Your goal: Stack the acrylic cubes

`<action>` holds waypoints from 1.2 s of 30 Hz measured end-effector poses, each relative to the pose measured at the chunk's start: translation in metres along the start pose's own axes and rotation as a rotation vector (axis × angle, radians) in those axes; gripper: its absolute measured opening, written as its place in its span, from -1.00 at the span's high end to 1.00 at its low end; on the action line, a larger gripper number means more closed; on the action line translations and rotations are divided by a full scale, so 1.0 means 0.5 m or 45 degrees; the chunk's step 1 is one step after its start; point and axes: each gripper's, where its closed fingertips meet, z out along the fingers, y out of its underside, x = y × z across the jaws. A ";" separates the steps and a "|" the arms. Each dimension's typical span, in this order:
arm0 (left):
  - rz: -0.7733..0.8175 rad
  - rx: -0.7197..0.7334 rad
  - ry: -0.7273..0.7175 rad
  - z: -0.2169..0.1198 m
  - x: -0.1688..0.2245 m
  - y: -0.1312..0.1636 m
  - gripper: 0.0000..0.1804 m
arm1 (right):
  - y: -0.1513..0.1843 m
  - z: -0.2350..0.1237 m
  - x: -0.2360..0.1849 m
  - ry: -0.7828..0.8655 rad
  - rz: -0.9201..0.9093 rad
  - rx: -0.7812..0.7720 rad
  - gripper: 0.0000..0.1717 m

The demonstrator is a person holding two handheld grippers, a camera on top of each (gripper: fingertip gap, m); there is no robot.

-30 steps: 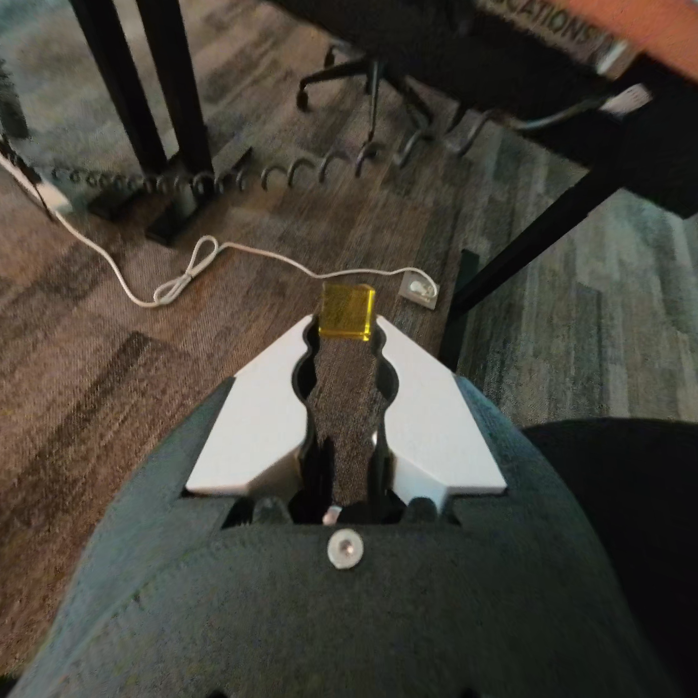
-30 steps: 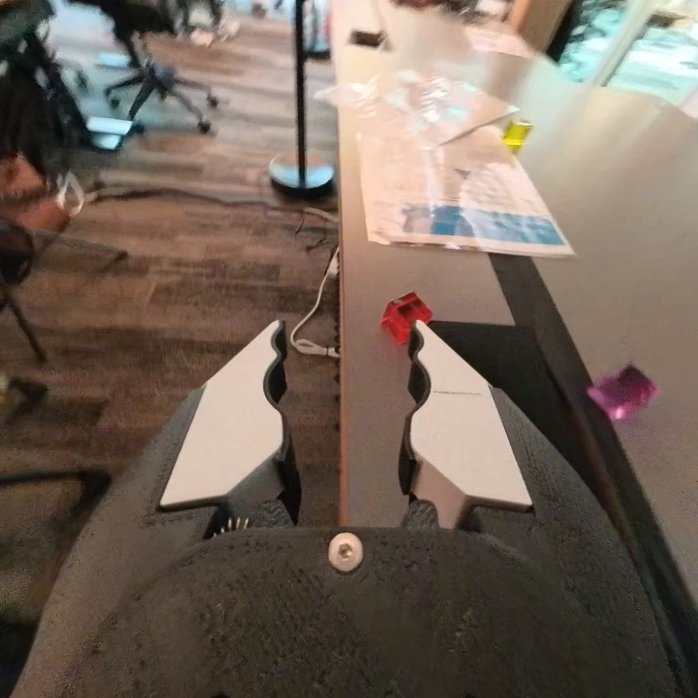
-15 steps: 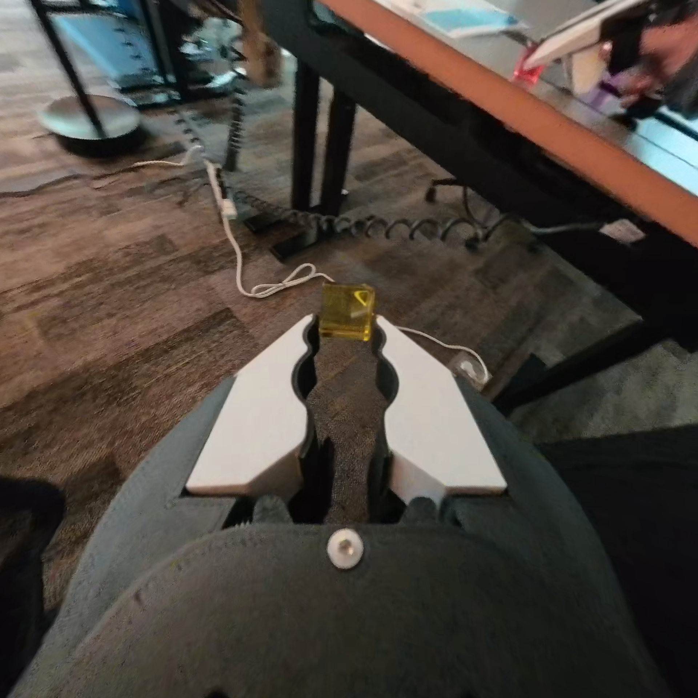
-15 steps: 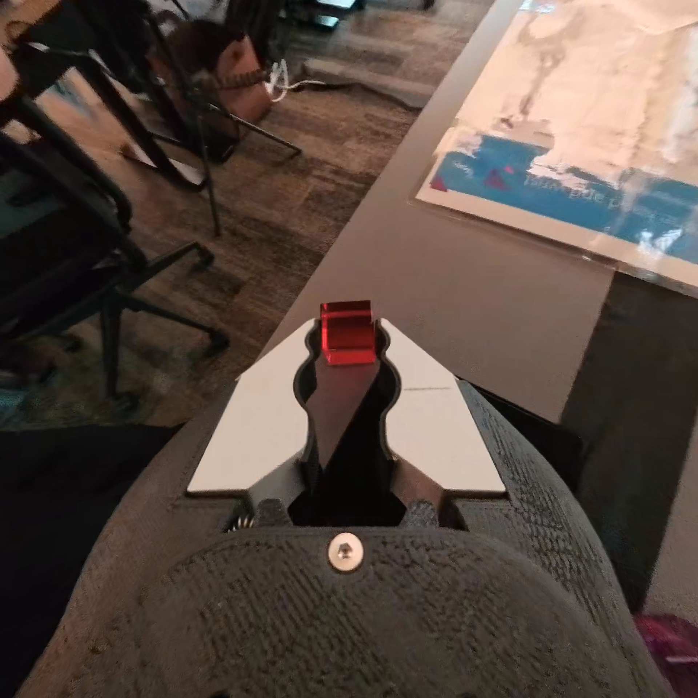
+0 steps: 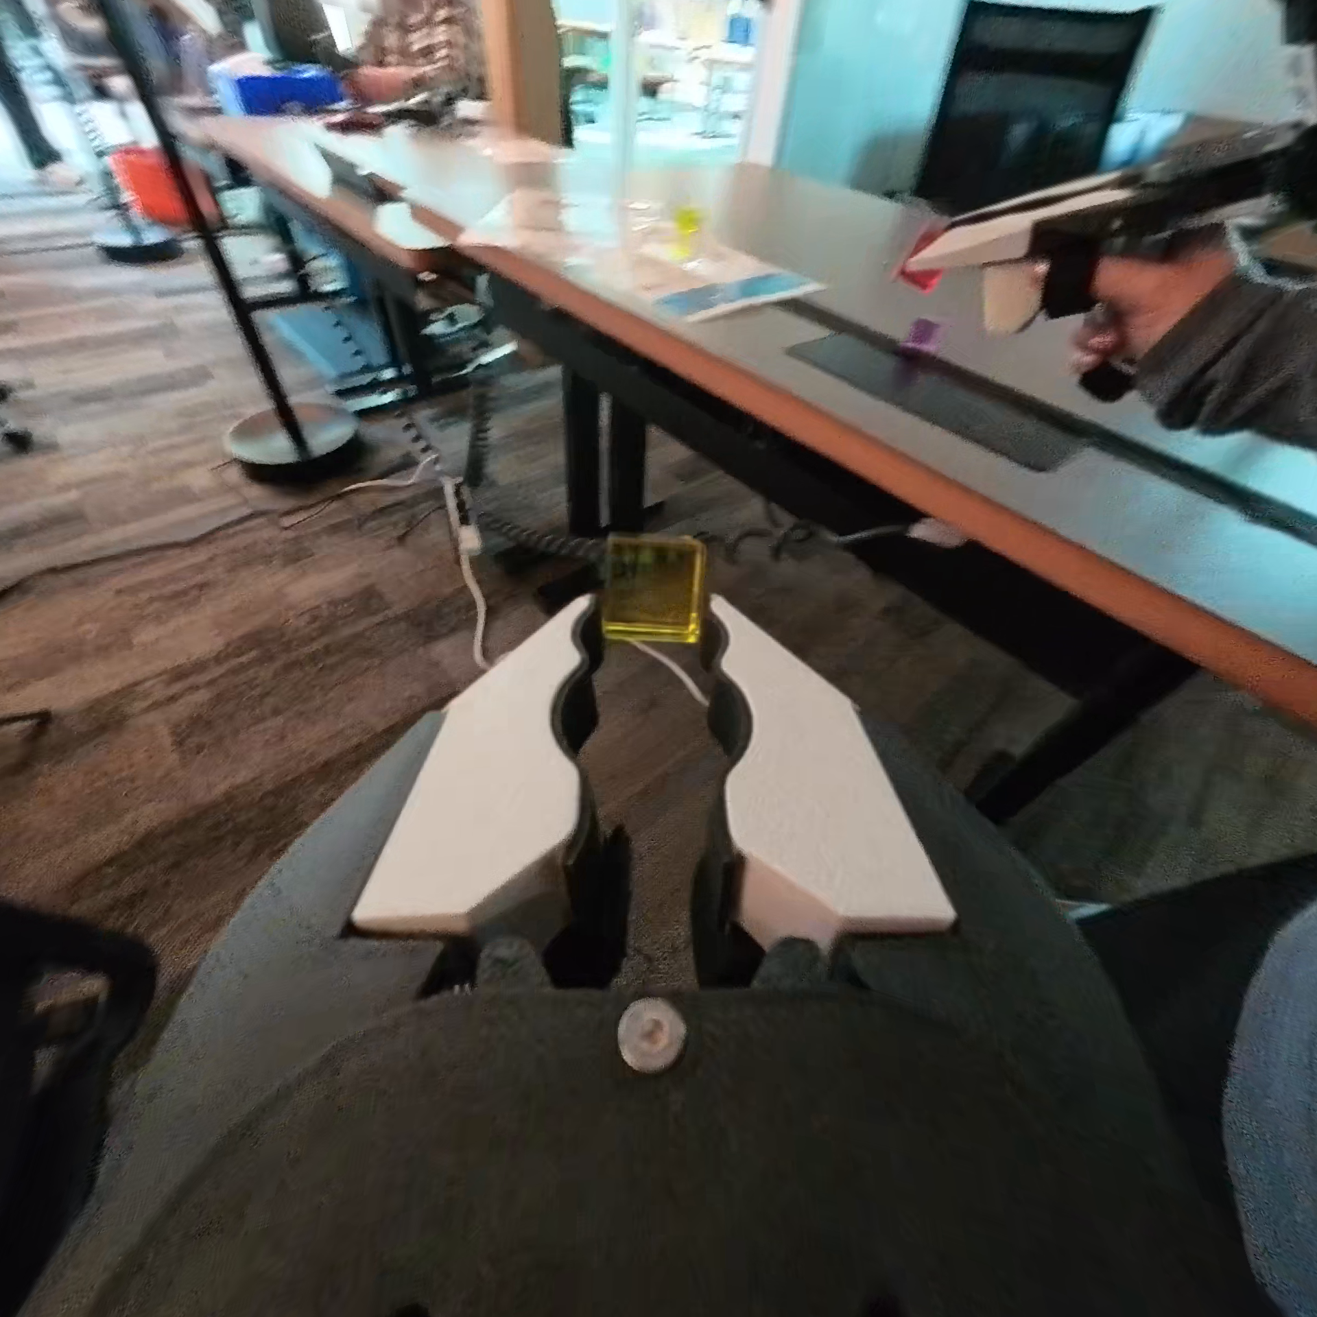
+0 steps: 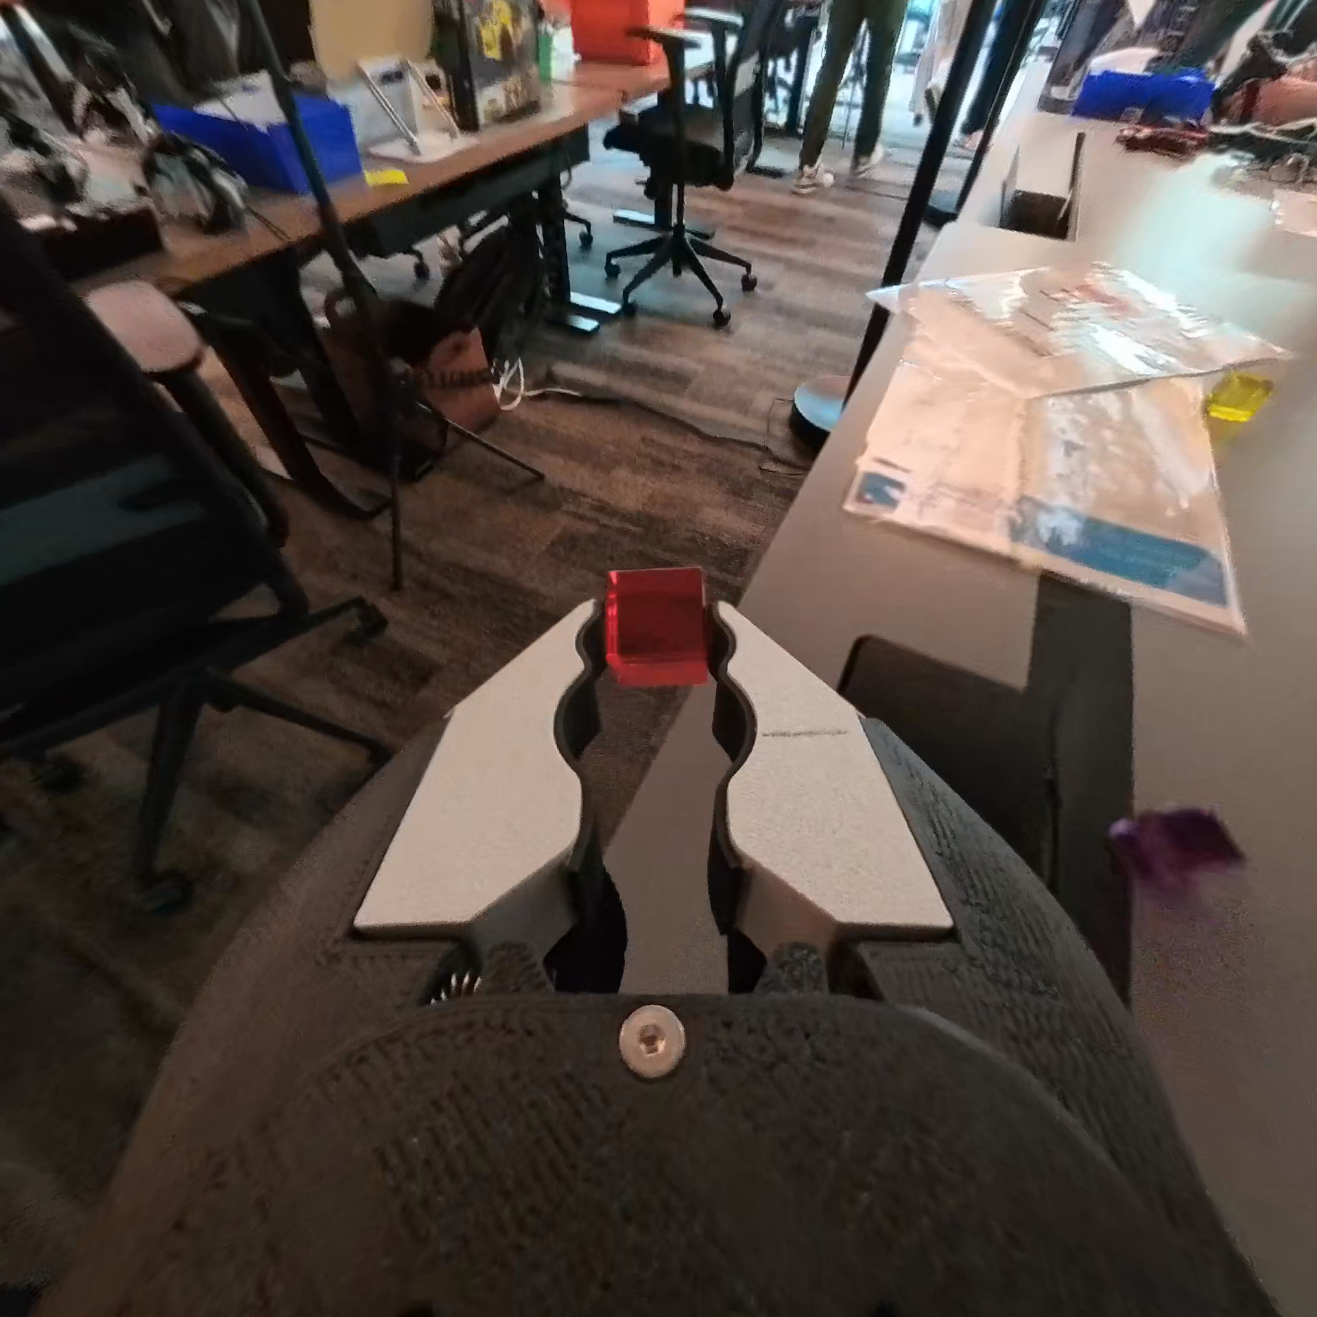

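While the left gripper (image 5: 654, 614) pinches a yellow cube (image 5: 654, 588) flat face up at twelve o'clock, the right gripper (image 6: 654, 627) pinches a red cube (image 6: 656, 627); neither cube has a long axis.

Indoor light is soft and dim over the floor (image 5: 214, 677), brighter at the far windows. Glare washes out the bench (image 6: 1247, 214) top and the plastic sheets (image 6: 1069, 370) on it. Motion blur smears both views, most toward the edges, where wide-angle distortion bends lines. The white fingers (image 5: 499, 784) stay fairly sharp.
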 end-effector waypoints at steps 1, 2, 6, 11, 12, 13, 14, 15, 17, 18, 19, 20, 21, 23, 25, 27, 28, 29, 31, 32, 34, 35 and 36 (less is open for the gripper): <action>0.024 0.011 0.053 -0.010 0.034 -0.006 0.71 | 0.004 -0.045 -0.030 0.001 0.024 0.022 0.69; 0.056 0.027 0.100 -0.021 0.070 -0.012 0.72 | 0.009 -0.094 -0.060 0.008 0.051 0.048 0.69; 0.110 0.120 0.314 -0.071 0.221 -0.042 0.72 | 0.042 -0.291 -0.159 0.045 0.113 0.087 0.70; 0.114 0.170 0.498 -0.097 0.369 -0.081 0.72 | 0.021 -0.526 -0.181 0.196 0.109 0.173 0.69; 0.134 0.176 0.542 -0.097 0.397 -0.089 0.72 | 0.014 -0.576 -0.178 0.241 0.096 0.200 0.70; 0.167 0.180 0.580 -0.095 0.425 -0.096 0.72 | 0.012 -0.625 -0.174 0.289 0.082 0.218 0.70; 0.209 0.182 0.612 -0.092 0.450 -0.102 0.71 | 0.014 -0.672 -0.169 0.338 0.072 0.229 0.70; 0.251 0.185 0.636 -0.088 0.475 -0.107 0.71 | 0.018 -0.718 -0.162 0.388 0.065 0.238 0.70; 0.295 0.198 0.678 -0.077 0.527 -0.118 0.71 | 0.036 -0.806 -0.144 0.487 0.067 0.248 0.70; 0.294 0.203 0.706 -0.068 0.559 -0.125 0.72 | 0.049 -0.849 -0.134 0.536 0.076 0.250 0.70; 0.285 0.207 0.738 -0.057 0.597 -0.132 0.72 | 0.063 -0.892 -0.124 0.586 0.084 0.254 0.70; 0.273 0.224 0.778 -0.046 0.643 -0.143 0.72 | 0.080 -0.936 -0.114 0.635 0.089 0.254 0.70; 0.264 0.255 0.832 -0.035 0.698 -0.156 0.72 | 0.098 -0.978 -0.104 0.681 0.089 0.246 0.70; 0.254 0.330 0.976 -0.017 0.835 -0.179 0.72 | 0.139 -1.070 -0.082 0.779 0.073 0.198 0.70; 0.234 0.381 1.139 0.000 0.990 -0.193 0.72 | 0.176 -1.175 -0.058 0.883 0.044 0.151 0.69; 0.206 0.392 1.310 0.012 1.152 -0.196 0.72 | 0.212 -1.296 -0.034 0.992 0.009 0.114 0.69; 0.197 0.399 1.389 0.016 1.232 -0.197 0.72 | 0.231 -1.360 -0.021 1.049 -0.009 0.101 0.69; 0.197 0.416 1.454 0.019 1.310 -0.198 0.72 | 0.251 -1.426 -0.008 1.101 -0.026 0.091 0.69; 0.201 0.461 1.513 0.036 1.455 -0.204 0.72 | 0.296 -1.558 0.024 1.209 -0.040 0.060 0.69; 0.183 0.486 1.528 0.045 1.523 -0.211 0.72 | 0.320 -1.621 0.041 1.263 -0.025 0.040 0.69; 0.129 0.528 1.590 0.058 1.651 -0.224 0.72 | 0.356 -1.740 0.072 1.370 0.006 0.044 0.69; 0.119 0.518 1.633 0.064 1.712 -0.225 0.72 | 0.369 -1.791 0.087 1.417 0.035 0.067 0.69; 0.137 0.498 1.681 0.069 1.768 -0.223 0.72 | 0.380 -1.833 0.103 1.446 0.074 0.098 0.69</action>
